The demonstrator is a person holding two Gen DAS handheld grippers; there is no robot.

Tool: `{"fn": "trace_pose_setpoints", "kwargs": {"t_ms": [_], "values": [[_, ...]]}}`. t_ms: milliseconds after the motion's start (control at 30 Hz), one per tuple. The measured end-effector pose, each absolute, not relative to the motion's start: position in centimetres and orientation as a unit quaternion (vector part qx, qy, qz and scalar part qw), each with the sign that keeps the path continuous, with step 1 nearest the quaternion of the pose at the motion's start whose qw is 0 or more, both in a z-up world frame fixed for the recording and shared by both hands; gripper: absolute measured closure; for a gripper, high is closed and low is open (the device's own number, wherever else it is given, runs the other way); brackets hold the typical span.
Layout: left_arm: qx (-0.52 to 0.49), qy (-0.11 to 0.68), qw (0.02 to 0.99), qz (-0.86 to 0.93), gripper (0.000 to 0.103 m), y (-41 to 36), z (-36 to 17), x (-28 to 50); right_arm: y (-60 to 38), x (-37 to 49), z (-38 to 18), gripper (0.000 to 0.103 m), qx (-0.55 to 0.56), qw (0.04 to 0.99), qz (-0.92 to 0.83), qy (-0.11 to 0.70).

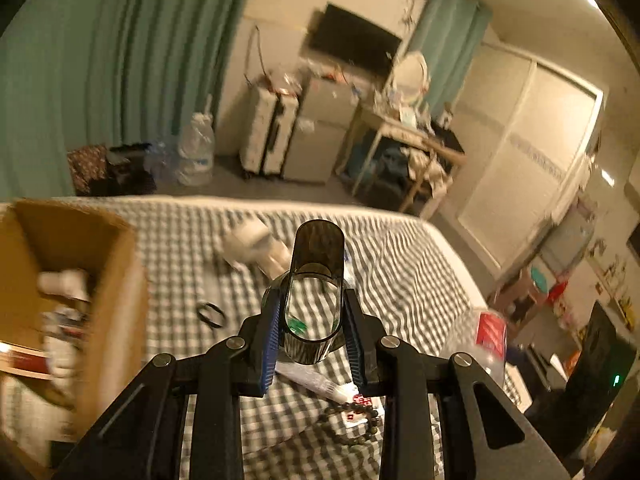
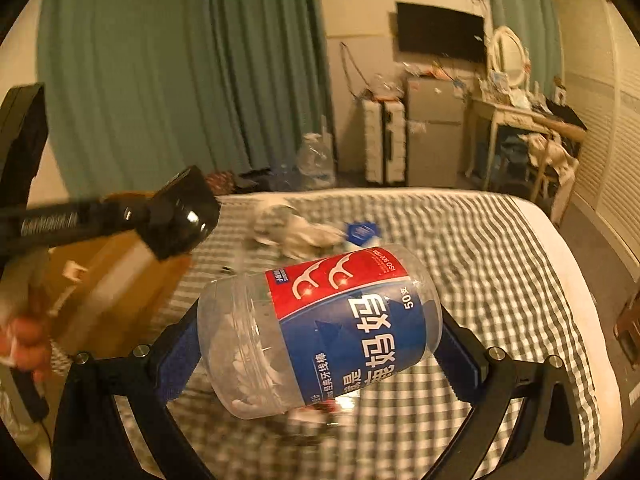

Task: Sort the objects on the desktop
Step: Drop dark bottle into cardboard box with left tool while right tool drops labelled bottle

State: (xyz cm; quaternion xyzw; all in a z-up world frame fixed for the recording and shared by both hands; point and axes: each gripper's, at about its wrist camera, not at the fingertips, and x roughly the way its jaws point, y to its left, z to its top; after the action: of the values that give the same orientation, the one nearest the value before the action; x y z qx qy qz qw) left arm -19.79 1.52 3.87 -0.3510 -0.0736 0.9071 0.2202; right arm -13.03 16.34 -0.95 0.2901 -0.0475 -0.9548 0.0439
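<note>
My left gripper [image 1: 312, 320] is shut on a dark smoky clear plastic bottle [image 1: 314, 280], held upright above the checked bed. The same bottle [image 2: 178, 214] shows in the right wrist view at the left, over the cardboard box [image 2: 120, 280]. My right gripper [image 2: 320, 344] is shut on a clear floss-pick jar [image 2: 320, 328] with a red and blue label, held tilted above the bed; that jar also shows in the left wrist view [image 1: 486, 332]. The open cardboard box [image 1: 116, 264] with several items inside stands to the left of my left gripper.
On the checked bedspread [image 1: 400, 264] lie a white bottle [image 1: 256, 248], a black hair tie [image 1: 211, 313], a white tube [image 1: 316, 382] and a bead bracelet [image 1: 352, 424]. Crumpled white items [image 2: 296, 232] and a blue tag [image 2: 360, 232] lie farther back. The bed's right edge [image 2: 580, 300] drops to the floor.
</note>
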Motion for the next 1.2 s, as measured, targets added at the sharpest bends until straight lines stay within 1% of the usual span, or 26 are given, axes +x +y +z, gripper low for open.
{"fn": "trace_pose_setpoints", "kwargs": {"t_ms": [100,200,300,433,533,633,767,833,867,900,933,967,1000,1200], "values": [[-0.332,-0.071,0.194,0.921,0.074,-2.1,6.4,-18.5,13.0,-12.7,1.1,0.002,0.278,0.089,-0.954,-0.07],[-0.316,-0.077,0.156,0.933,0.074,-6.5,7.6,-17.6,8.4,-13.7,3.5,0.002,0.265,0.162,-0.947,-0.08],[-0.322,-0.082,0.127,0.935,0.074,-10.6,6.7,-16.5,4.2,-15.1,5.2,0.002,0.256,0.203,-0.941,-0.093],[-0.331,-0.073,0.077,0.938,0.074,-14.9,4.9,-16.6,-0.9,-17.3,5.5,0.002,0.269,0.241,-0.927,-0.103],[-0.34,-0.099,0.063,0.933,0.074,-18.1,3.3,-17.1,-4.2,-19.5,4.4,0.002,0.295,0.255,-0.916,-0.097],[-0.35,-0.104,0.044,0.93,0.074,-20.2,1.6,-17.6,-6.5,-22.4,2.8,0.002,0.325,0.237,-0.912,-0.085],[-0.358,-0.101,0.044,0.927,0.074,-21.4,0.0,-18.2,-7.1,-24.7,1.0,0.001,0.343,0.233,-0.904,-0.11],[-0.358,-0.093,0.045,0.928,0.071,-21.8,-0.6,-18.3,-6.8,-25.6,0.5,0.001,0.347,0.23,-0.901,-0.121],[-0.36,-0.09,0.043,0.928,0.063,-22.0,-0.7,-18.5,-7.1,-25.8,0.4,0.001,0.348,0.23,-0.9,-0.125],[-0.359,-0.088,0.035,0.929,0.046,-22.3,-0.7,-18.6,-7.1,-25.9,0.5,0.001,0.34,0.232,-0.902,-0.13],[-0.355,-0.086,0.029,0.931,0.038,-22.4,-0.7,-18.6,-6.9,-25.9,0.8,0.001,0.327,0.234,-0.906,-0.134],[-0.35,-0.084,0.027,0.933,0.026,-22.5,-0.5,-18.5,-6.8,-25.9,1.1,0.001,0.317,0.235,-0.909,-0.137],[-0.342,-0.081,0.026,0.936,0.023,-22.4,-0.2,-18.4,-6.5,-25.8,1.5,0.001,0.309,0.234,-0.911,-0.139],[-0.342,-0.062,0.022,0.937,0.021,-20.4,1.1,-17.6,-3.3,-24.4,4.1,0.001,0.258,0.195,-0.935,-0.142]]}}
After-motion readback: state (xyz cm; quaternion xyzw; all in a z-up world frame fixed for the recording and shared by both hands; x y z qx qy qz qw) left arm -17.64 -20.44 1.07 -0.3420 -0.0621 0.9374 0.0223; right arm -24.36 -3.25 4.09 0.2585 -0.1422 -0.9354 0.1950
